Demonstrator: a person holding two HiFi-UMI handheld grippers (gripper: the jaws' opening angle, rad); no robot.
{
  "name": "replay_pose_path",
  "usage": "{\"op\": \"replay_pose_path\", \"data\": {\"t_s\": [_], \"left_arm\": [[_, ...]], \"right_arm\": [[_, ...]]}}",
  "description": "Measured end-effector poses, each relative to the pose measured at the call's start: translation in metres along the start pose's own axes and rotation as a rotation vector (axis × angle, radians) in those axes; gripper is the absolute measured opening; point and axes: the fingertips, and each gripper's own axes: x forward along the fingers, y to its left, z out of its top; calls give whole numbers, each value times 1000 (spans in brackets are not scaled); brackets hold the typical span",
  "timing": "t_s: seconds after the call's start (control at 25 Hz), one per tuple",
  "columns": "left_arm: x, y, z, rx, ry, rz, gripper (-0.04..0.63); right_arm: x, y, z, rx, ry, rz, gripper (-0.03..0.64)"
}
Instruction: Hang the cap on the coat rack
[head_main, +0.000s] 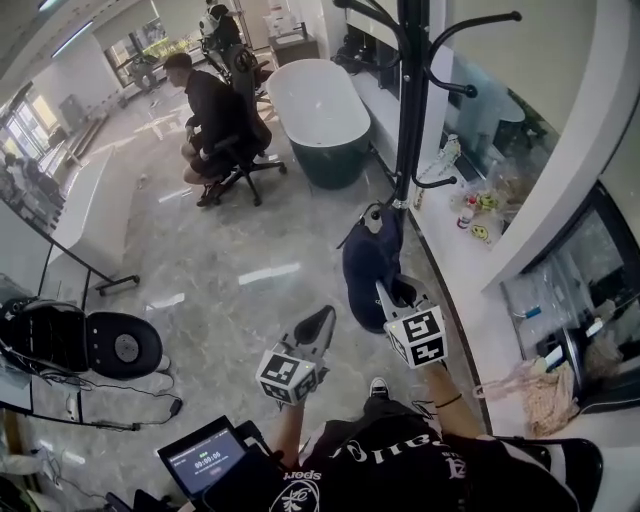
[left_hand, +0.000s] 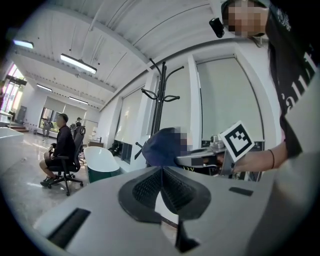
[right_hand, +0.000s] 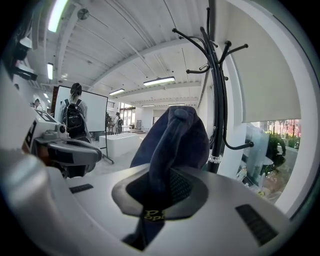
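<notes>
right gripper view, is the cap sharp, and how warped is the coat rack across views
Right gripper view: the cap is fairly sharp but dark against the bright ceiling lights, and the coat rack bows slightly. Left gripper view: heavier fisheye bending, with a mosaic patch over part of the cap. Head view: the rack's pole looks near straight; light glares off the floor.

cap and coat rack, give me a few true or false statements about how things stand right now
1. The right gripper is shut on the cap. True.
2. The cap hangs on the coat rack. False: the right gripper holds it, and it is on no hook.
3. The left gripper also holds the cap. False: its jaws are together with nothing between them.
4. A person sits on an office chair in the background. True.
</notes>
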Motion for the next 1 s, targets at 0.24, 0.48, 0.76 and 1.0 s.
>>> {"op": "replay_pose_path", "data": {"t_s": [0.24,0.48,0.76,1.0], "left_arm": [[37,3,-6,2,14,6,6],[59,-5,-5,6,33,-1,6],[70,0,-4,4,46,13,6],[70,6,-5,2,55,27,6]], "right_arm": [[26,-30,-26,8,41,22,44],[40,-57,-50,30,86,10,44],[60,-83,-69,10,147,-14,44],[73,-89,-80,-10,178,-24,46]]}}
